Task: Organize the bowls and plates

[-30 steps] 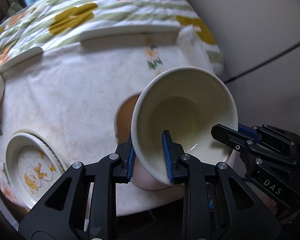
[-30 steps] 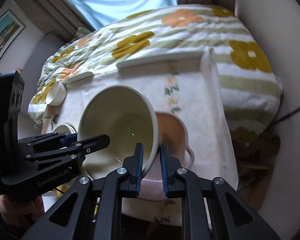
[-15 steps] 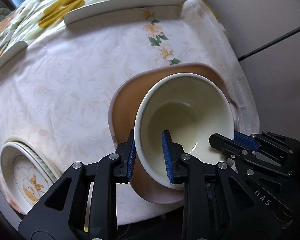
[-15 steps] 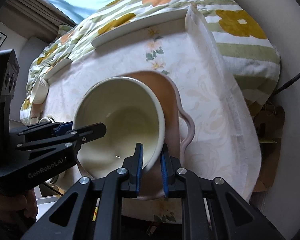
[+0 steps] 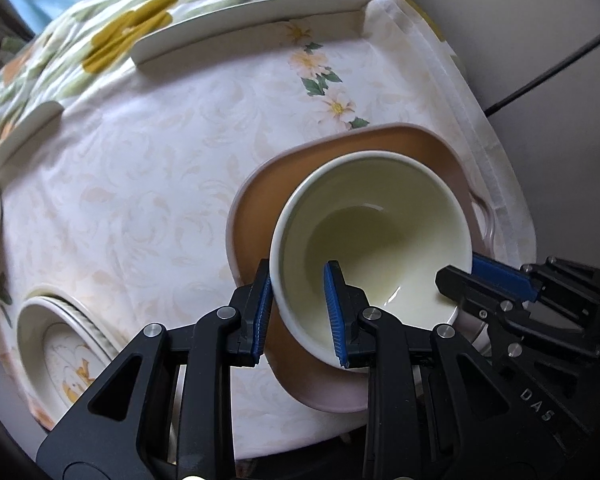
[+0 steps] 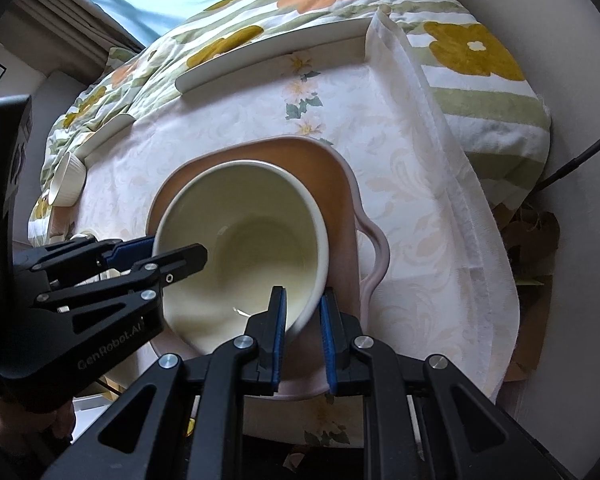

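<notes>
Item: cream bowl [image 5: 374, 236], carried by two grippers over a pink handled dish [image 6: 340, 184] at the near right of a table laid with a pale floral cloth [image 5: 140, 184]. Whether the bowl's foot has met the dish floor cannot be told; it looks seated or very nearly so. Left gripper [image 5: 300, 314]: fingers pinching the bowl's near-left wall, one pad outside, one inside. Right gripper [image 6: 302, 330]: fingers pinching the opposite wall likewise, jaws drawn narrow on the rim. Both tools point steeply downward, coming in from the near edge, a hand [image 6: 24, 432] partly visible under the left tool. Hazards, as judged: if one grip lets go before the other, the bowl may tip and knock the dish rim; if it is released while short of the floor, ceramic may strike ceramic and chip; the inner pads, drawn out carelessly, may drag the bowl sideways; the dish sits close to the table's near edge, so a push toward that side may slide it off. Also present: patterned plates [image 5: 60, 344] stacked at near left, a small ribbed cup [image 6: 66, 178] at far left, flat plates [image 5: 236, 24] along the far edge, flowered bedding [image 6: 460, 52] beyond.
</notes>
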`<state>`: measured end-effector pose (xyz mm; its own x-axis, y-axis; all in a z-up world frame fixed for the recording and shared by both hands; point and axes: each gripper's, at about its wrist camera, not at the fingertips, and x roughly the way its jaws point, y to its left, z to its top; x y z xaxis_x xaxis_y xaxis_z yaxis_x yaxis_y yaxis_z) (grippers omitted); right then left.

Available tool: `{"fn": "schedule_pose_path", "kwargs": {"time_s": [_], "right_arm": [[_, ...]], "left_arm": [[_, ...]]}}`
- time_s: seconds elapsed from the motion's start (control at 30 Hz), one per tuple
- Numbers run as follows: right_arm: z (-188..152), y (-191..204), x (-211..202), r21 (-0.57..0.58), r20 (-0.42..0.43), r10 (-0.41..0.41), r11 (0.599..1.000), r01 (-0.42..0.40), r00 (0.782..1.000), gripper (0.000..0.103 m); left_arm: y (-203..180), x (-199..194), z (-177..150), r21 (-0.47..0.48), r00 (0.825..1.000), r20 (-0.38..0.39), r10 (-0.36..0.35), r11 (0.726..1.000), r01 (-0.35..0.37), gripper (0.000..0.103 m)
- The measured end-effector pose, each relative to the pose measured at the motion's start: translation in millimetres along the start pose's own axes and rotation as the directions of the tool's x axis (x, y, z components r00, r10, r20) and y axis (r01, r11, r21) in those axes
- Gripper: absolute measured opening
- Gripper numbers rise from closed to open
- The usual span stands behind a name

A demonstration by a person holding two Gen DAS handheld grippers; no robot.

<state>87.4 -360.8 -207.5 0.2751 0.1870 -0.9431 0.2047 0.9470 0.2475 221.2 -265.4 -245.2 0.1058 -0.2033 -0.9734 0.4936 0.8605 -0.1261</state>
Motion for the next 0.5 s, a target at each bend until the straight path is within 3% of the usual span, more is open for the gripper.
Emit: {"fn": "schedule_pose_path", "kwargs": {"time_s": [0.23, 0.27, 0.3, 0.33, 0.37, 0.4, 0.5], "right_arm": [[-8.0, 9.0, -12.0, -0.076, 0.032, -0.045, 0.996, 0.047, 0.998, 0.016], [-10.7, 11.9, -14.7, -0.098, 0.044, -0.055, 0.993, 0.059, 0.998, 0.022], [-12.5, 14.0, -16.4, -0.112, 0.051, -0.059, 0.992, 0.065, 0.997, 0.035], [-15.3, 16.5, -19.0, -0.127, 0.062, -0.061, 0.989, 0.068, 0.996, 0.044], [-18.2, 18.4, -21.8, -0.141, 0.073, -0.058, 0.988, 0.068, 0.996, 0.058], [-20.8, 19.5, -24.2, -0.150, 0.081, -0.055, 0.986, 0.066, 0.995, 0.059], [-25.2, 21.2, -28.4, -0.157, 0.088, -0.047, 0.986, 0.061, 0.995, 0.059]], "left_arm": [[-5.6, -11.1, 1.1, 0.013, 0.999, 0.010, 0.032, 0.999, -0.032, 0.025], [-6.9, -14.3, 0.8, 0.014, 0.999, 0.019, 0.035, 0.999, -0.035, 0.029], [-7.5, -16.9, 0.3, 0.011, 0.999, 0.026, 0.032, 0.999, -0.032, 0.036], [-7.2, -18.9, 0.1, 0.009, 0.999, 0.031, 0.012, 1.000, -0.012, 0.056], [-8.0, -21.9, 0.0, 0.002, 0.999, 0.037, -0.021, 1.000, 0.021, 0.091], [-9.7, -24.0, 0.7, 0.002, 0.999, 0.048, -0.004, 1.000, 0.004, 0.103], [-10.9, -34.0, -1.3, 0.003, 0.997, 0.076, 0.011, 1.000, -0.011, 0.102]]}}
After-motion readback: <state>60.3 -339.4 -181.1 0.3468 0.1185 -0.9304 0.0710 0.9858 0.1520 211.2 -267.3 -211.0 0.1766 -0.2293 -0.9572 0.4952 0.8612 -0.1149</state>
